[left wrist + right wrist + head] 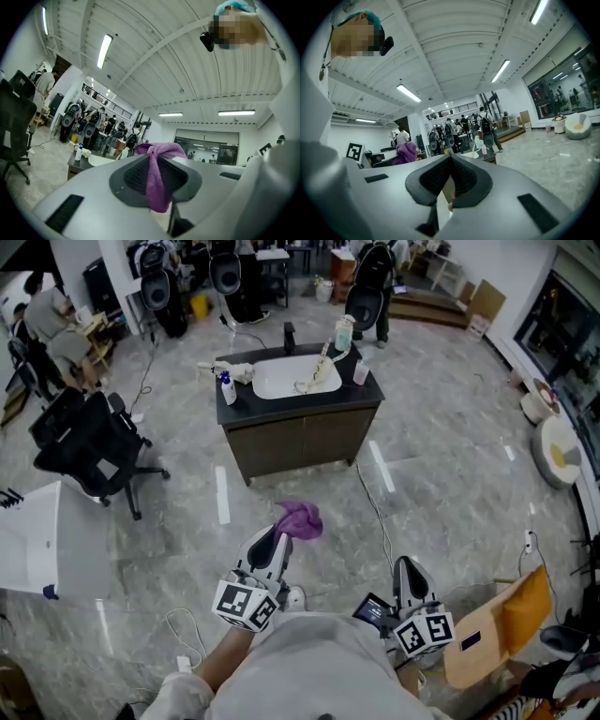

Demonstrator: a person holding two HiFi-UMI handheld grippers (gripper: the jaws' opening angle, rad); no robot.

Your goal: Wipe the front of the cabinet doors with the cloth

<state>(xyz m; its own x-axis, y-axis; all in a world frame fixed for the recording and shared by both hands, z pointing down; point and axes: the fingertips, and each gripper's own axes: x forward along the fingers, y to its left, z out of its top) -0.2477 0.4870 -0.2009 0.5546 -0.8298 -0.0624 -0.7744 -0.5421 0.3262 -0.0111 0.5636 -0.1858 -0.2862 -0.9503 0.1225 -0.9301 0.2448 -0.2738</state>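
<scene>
Purple and soft, the cloth (298, 518) sits bunched in our left gripper (278, 534), whose jaws pinch it partway along so a wad of fabric pokes out beyond the tips. We judge it light and limp. It will likely fold and slip under pressure, so a hold on a thicker wad should help it press flat on the cabinet doors (302, 442), which stand well ahead of us under the sink (281, 381). Our right gripper (451, 161) has its jaws pressed together on nothing.
</scene>
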